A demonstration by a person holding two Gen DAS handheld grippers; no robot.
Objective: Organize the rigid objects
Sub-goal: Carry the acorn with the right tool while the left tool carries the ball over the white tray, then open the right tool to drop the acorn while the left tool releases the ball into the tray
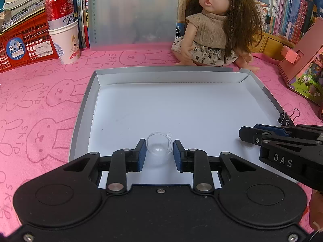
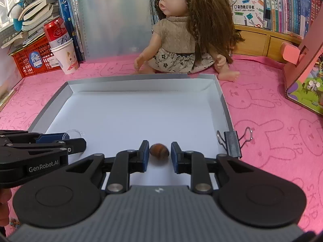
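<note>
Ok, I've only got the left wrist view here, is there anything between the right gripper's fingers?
Observer: Yes, a small brown nut-like object sits between the fingers of the right gripper.
Operator: Is it clamped?
Observer: No, there is a clear gap at the pad on the picture's right; it lies on the floor of the tray.
Operator: Near an edge?
Observer: Near the tray's right wall, just left of the binder clip clipped there.

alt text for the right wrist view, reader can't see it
The right gripper straddles a small brown nut-like object lying in a shallow white tray, with a gap visible at the right pad. The left gripper reaches in from the left by a clear plastic dome. A doll sits behind on pink cloth.
</note>
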